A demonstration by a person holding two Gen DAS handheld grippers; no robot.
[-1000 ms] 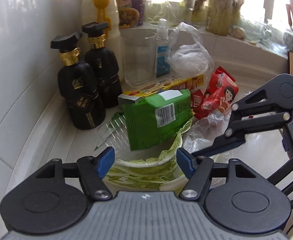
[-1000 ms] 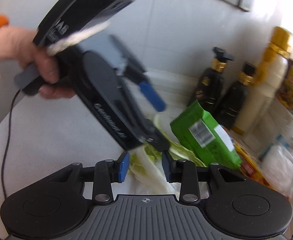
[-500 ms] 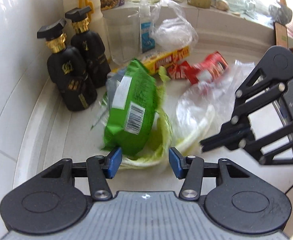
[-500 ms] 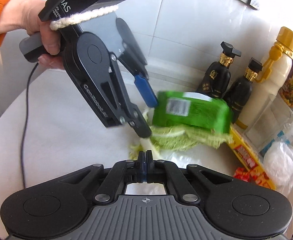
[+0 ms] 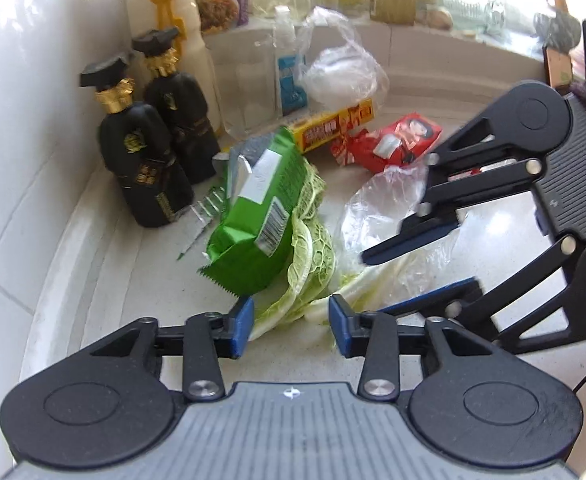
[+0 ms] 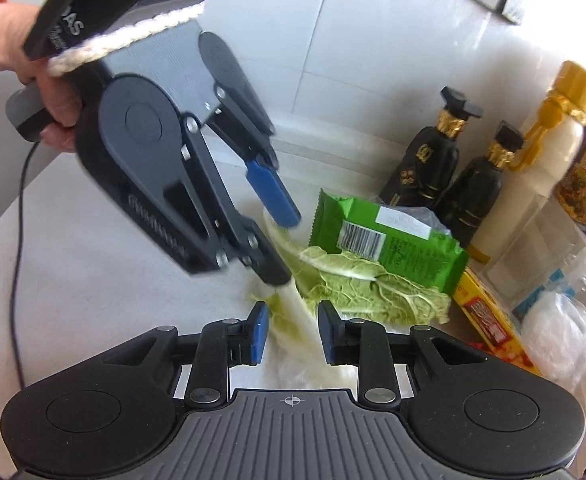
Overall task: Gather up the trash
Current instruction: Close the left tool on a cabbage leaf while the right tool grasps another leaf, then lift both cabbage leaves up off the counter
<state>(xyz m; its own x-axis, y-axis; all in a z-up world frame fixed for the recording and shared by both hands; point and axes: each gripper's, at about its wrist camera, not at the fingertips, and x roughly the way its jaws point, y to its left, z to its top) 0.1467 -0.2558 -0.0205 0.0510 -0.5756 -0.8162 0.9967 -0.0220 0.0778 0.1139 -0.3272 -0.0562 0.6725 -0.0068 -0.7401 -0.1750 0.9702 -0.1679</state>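
Left gripper (image 5: pixel 289 324), blue pads on black fingers, has just been closing; jaws are part spread w/ the white stem end of the pale green cabbage leaves (image 5: pixel 309 240) lying between them, pads not pressing on it. Right gripper (image 6: pixel 291 334) has just been opening; its jaws are also part spread, straddling a white cabbage stalk (image 6: pixel 297 312), pads apart from it. In the right wrist view the left gripper's lower finger tip sits at that same stalk, just ahead of the right pads.

The leaves lie on the white speckled counter (image 5: pixel 145 280). A green foil snack wrapper (image 5: pixel 257 216) w/ a barcode label rests on top of the leaves, tilted. Just to the right is a crumpled clear plastic bag (image 5: pixel 385 204), w/ the right gripper's fingers over it.

Farther back: a red snack packet (image 5: pixel 397 140) and a long yellow carton (image 5: pixel 333 124), touching or nearly so. Left of these, two black bottles w/ gold collars (image 5: pixel 149 152) stand upright near the white tiled wall (image 5: pixel 25 92). Behind: a white bottle w/ yellow cap (image 5: pixel 173 32), a clear plastic container (image 5: pixel 249 92) and a knotted clear bag (image 5: pixel 345 72).

A hand (image 6: pixel 21 64) grips the left gripper's handle; an orange sleeve edge shows.
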